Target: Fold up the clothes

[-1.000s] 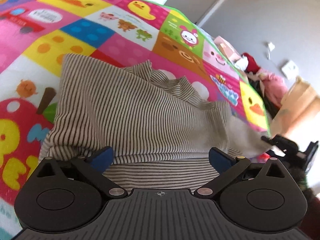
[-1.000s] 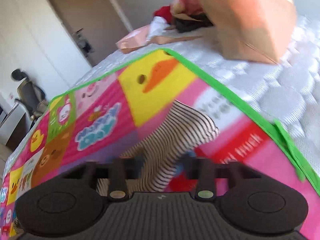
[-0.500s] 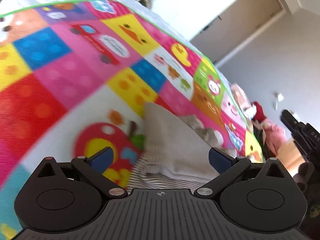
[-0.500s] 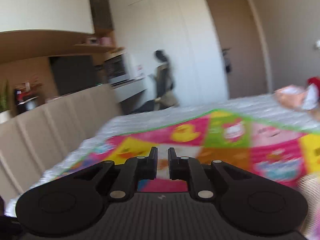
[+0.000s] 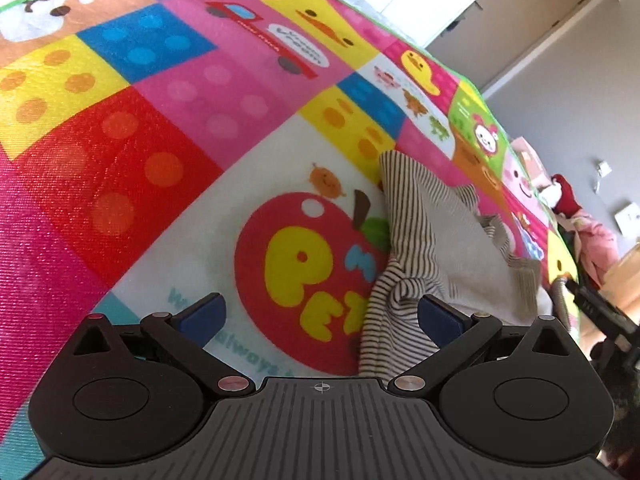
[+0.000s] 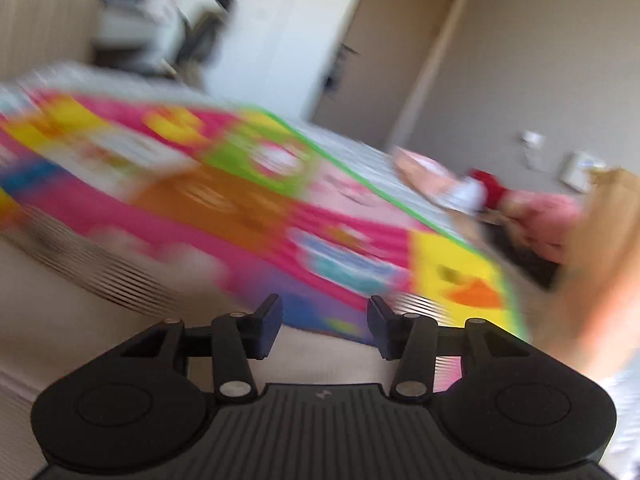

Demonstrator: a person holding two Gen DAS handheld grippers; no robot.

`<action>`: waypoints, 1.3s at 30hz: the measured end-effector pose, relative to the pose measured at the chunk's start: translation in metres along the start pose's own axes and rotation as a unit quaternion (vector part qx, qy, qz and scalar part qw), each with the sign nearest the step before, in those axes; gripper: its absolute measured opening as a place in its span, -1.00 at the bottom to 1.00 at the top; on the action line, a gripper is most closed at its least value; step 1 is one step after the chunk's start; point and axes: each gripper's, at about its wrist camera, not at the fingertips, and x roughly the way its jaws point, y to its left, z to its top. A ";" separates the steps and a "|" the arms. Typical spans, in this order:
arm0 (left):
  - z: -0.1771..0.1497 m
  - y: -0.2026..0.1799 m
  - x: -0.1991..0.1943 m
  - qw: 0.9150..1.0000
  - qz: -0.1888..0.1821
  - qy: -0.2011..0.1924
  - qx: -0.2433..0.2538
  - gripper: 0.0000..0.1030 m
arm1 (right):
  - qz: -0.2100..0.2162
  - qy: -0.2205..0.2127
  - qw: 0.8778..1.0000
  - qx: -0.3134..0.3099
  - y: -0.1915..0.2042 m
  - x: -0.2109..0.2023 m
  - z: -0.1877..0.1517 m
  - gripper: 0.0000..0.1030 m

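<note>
Shirt: where a second ago the left claw [image 5: 320, 316] stood close over the striped shirt [image 5: 436, 256] with cloth filling the gap between its pads, the shirt now lies ahead and right of that claw, only its near hem bunched just inside the right pad.
Right claw: a second ago it pinched a striped sleeve; now the right claw [image 6: 324, 326] is released, jaws apart, empty, low over pale cloth, which lies just under and ahead of it. The view is motion-blurred, so what it aims at I cannot tell.
Left claw: released, pads wide, grasping nothing.
Meaning: judged from this, both claws have let go after a fold and are repositioning; the shirt looks partly folded, a doubled slab with a loose collar and a rumpled near corner, so more tidying seems likely.
Cloth: thin knit, fine dark and cream stripes, soft and limp; plain pale panel on top, ribbed edges curling on the far right side.
Mat: the mat [image 5: 160, 140] beneath and left of the left claw is a woven, slightly glossy patchwork of bright squares with an apple, ducks, dots, and a green border.
Beyond: far right of the left claw, pink clothes [image 5: 592, 240] heaped beside a brown paper bag [image 6: 600, 220]; grey walls behind.
</note>
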 end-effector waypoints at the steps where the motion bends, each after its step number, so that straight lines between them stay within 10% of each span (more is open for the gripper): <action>1: -0.001 -0.001 0.001 1.000 0.003 -0.003 0.002 1.00 | -0.013 0.019 1.000 -0.002 -0.010 0.016 -0.005 -0.05; 5: -0.004 -0.003 0.003 1.000 0.011 -0.011 0.003 1.00 | -0.037 0.080 0.996 0.012 -0.039 0.066 -0.026 -0.08; 8: -0.002 -0.004 0.003 1.000 0.016 -0.007 -0.002 1.00 | -0.024 0.088 0.993 0.075 -0.061 0.070 -0.030 -0.75; 11: 0.002 -0.003 0.004 1.000 0.015 0.000 -0.011 1.00 | 0.005 0.040 0.988 0.150 -0.081 0.031 -0.010 -0.80; 19: 0.004 0.007 -0.004 0.998 -0.013 -0.008 -0.054 1.00 | 0.219 -0.161 0.957 0.105 0.002 -0.104 0.068 -0.80; 24: 0.011 0.015 -0.013 0.995 -0.039 0.000 -0.087 1.00 | 0.330 -0.164 0.929 -0.030 0.116 -0.135 0.048 -0.49; 29: 0.020 0.013 -0.024 0.996 -0.067 0.004 -0.056 1.00 | 0.395 -0.139 0.904 -0.086 0.149 -0.155 0.011 -0.10; 36: 0.034 -0.044 -0.006 0.987 -0.160 0.025 -0.015 1.00 | 0.307 -0.050 0.950 0.001 0.079 -0.119 -0.008 0.39; 39: 0.036 -0.084 0.013 0.989 -0.144 0.023 0.027 0.88 | 0.234 -0.004 0.971 0.052 0.041 -0.098 -0.028 0.49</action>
